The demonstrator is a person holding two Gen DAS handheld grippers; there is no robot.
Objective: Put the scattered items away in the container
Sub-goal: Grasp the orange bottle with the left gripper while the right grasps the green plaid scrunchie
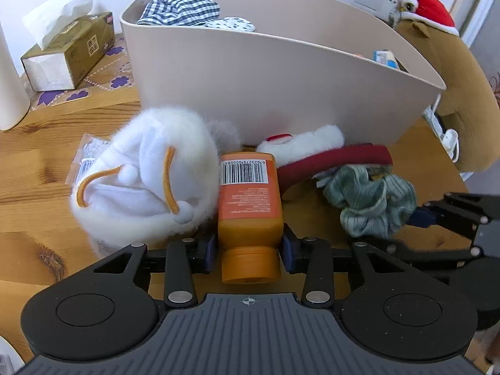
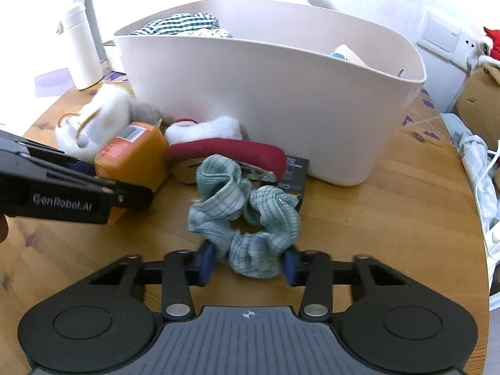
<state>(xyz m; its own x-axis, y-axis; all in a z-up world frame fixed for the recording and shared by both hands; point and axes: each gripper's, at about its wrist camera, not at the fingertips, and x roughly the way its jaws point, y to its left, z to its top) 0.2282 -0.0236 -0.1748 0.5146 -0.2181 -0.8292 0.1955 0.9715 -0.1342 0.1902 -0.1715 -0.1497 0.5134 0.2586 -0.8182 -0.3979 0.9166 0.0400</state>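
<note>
From the left wrist view, the left tongs are clenched on the neck of an orange plastic squeeze bottle, whose cap points back at the camera and whose barcode label faces up. The bottle lies on the wooden bench, touching a fluffy white plush pouch with orange cords on its left. To its right sit a dark red headband with white fleece trim and a green ribbed fabric scrunchie, with the right tongs reaching in at the scrunchie's far side. Just behind these things stands the tall beige plastic container, already holding a blue-and-white checked cloth (a small blue-and-white box shows at its right end). A tissue box rests well to the left, and a brown plush toy in a red hat stands at the right.

From the right wrist view, the right tongs have their blue pads on either side of the scrunchie, gripping its near edge. The scrunchie lies on the bench in front of the headband and a small black box. The left tongs come in from the left, closed on the orange bottle, beside the white pouch. The container stands behind, near a white cylinder bottle.
</note>
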